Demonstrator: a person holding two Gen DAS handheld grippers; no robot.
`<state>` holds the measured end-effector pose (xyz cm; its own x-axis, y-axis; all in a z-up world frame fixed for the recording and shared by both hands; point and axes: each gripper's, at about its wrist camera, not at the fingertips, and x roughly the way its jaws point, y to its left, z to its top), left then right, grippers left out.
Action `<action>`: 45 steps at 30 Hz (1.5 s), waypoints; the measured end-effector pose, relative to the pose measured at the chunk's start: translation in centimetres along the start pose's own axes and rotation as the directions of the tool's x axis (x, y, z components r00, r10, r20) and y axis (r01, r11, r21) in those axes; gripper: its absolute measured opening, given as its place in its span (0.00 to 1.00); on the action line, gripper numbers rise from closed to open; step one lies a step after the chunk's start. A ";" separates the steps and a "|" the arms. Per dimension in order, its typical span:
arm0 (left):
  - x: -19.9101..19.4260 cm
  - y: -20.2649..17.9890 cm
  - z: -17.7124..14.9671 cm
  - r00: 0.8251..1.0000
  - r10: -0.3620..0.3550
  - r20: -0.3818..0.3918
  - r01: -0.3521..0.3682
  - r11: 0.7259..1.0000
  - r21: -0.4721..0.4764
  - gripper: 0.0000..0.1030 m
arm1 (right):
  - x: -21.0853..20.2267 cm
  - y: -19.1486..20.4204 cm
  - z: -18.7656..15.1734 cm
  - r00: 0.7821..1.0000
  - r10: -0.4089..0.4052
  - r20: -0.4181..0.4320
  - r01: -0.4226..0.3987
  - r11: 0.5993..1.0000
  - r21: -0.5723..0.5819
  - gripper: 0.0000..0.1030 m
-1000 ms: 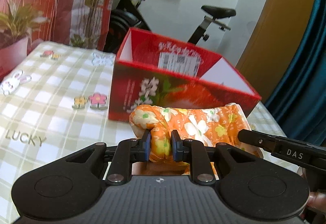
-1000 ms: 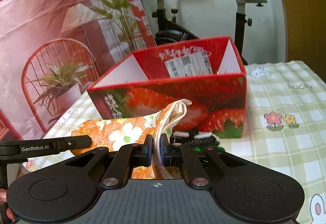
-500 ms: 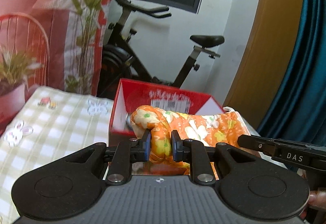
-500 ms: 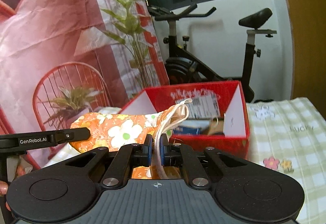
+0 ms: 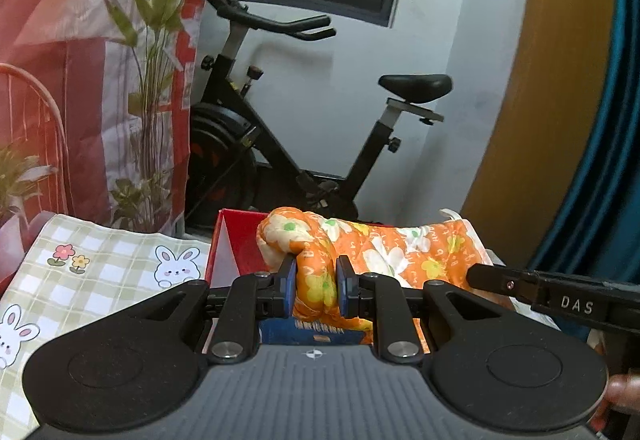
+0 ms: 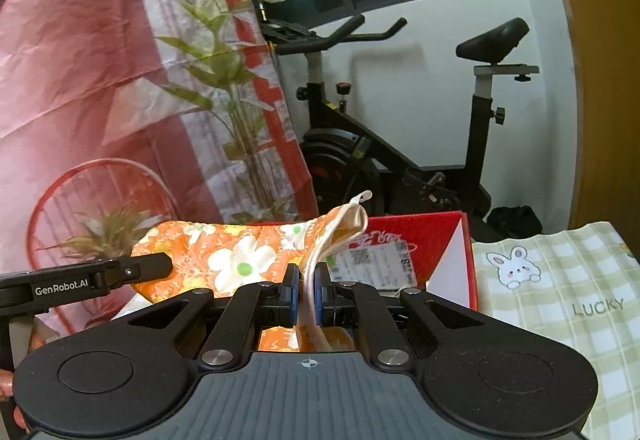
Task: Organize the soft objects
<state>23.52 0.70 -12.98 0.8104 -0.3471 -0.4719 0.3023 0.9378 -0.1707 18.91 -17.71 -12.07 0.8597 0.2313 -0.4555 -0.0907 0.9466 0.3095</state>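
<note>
The orange floral cloth (image 5: 384, 252) hangs stretched between the two grippers, above the open red strawberry box (image 6: 448, 240) that stands on the bench (image 6: 560, 320) with its green-checked covering. In the left wrist view, the left gripper (image 5: 316, 290) has its blue-padded fingers (image 5: 289, 288) pressed in on a bunched, rounded end of the cloth, which bulges up above the pads and spills down below them; the fabric fills the gap between the fingers. From there the cloth runs off to the right, toward the black bar of the other gripper marked DAS. In the right wrist view, the right gripper (image 6: 306, 300) has its fingers (image 6: 289, 298) nearly together, pinching the cloth's cream-white edging, which rises in a loop above the pads while a strip of it trails down between them. The orange body of the cloth extends left from this grip toward the bar marked GenRobot.AI. Both grippers point roughly level, toward the box and the exercise bike (image 5: 304, 143) against the white wall behind it. Inside the box a printed label (image 6: 372, 264) shows on the far wall, and a blue item (image 5: 312, 332) lies beneath the left gripper's hold, too hidden to name.
</note>
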 end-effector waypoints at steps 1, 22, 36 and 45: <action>0.5 0.0 0.2 1.000 0.004 -0.002 -0.004 1.000 0.003 0.21 | 0.7 -0.2 0.2 1.000 -0.006 -0.004 0.006 1.000 -0.004 0.07; 9.0 0.3 -2.1 0.969 0.026 -0.247 -0.013 0.998 0.053 0.22 | 10.1 -2.3 -3.8 0.957 -0.153 -0.248 0.155 0.988 -0.012 0.07; 6.7 0.0 -1.0 0.975 -0.004 -0.221 0.021 0.997 0.072 0.67 | 8.0 -1.4 -2.9 0.961 -0.179 -0.210 0.165 0.983 -0.083 0.39; 2.4 -0.3 -0.7 0.980 -0.025 -0.196 0.044 0.995 0.090 0.99 | 4.0 0.5 -1.7 0.977 -0.158 -0.142 0.140 0.981 -0.131 0.98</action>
<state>25.06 -0.38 -14.64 0.6883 -0.3631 -0.6280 0.3814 0.9175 -0.1124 21.45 -15.88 -15.17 0.7829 0.1079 -0.6127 -0.0342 0.9908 0.1308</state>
